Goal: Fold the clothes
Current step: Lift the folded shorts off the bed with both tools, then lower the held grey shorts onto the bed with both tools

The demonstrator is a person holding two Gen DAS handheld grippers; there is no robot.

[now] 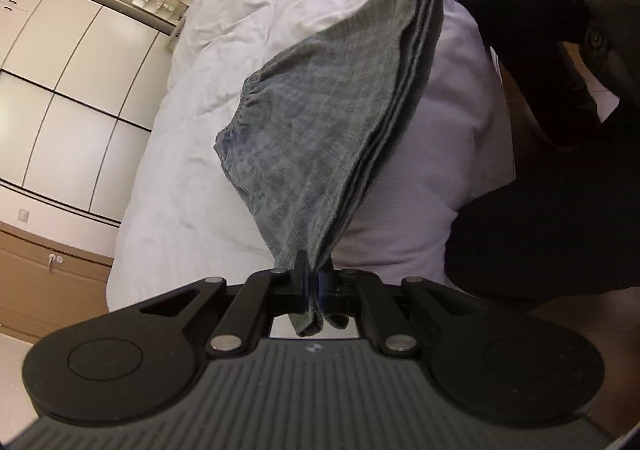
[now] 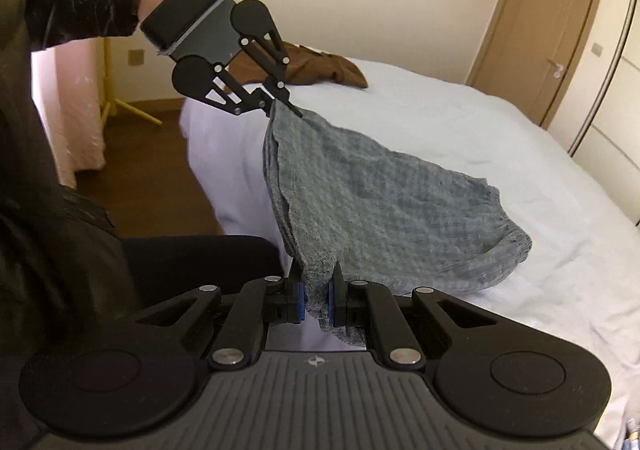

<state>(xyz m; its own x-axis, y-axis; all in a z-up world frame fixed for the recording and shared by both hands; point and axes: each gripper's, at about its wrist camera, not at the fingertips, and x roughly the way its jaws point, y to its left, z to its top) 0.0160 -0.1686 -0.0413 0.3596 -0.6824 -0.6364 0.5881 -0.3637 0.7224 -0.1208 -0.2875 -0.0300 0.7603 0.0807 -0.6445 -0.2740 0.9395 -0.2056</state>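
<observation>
Both the left hand-held gripper (image 1: 314, 278) and right hand-held gripper (image 2: 316, 290) clamp the grey garment (image 2: 360, 201), whose sagging edge might drag and bunch on the bed (image 2: 480, 121).

The grey garment (image 2: 380, 201) looks like a soft, loosely woven cloth with a crinkly waffle-ish texture, totally matt. Both grippers — left gripper (image 1: 314, 270) and right gripper (image 2: 316, 282) — are matt black plastic with shiny metal pins, and the right one has blue rubbery-looking pads (image 2: 331, 302). The bed sheet (image 2: 500, 121) is pale, slightly rumpled fabric, the wardrobe (image 1: 68, 89) smooth cream panels, the door (image 2: 548, 21) satin-finish wood.
</observation>
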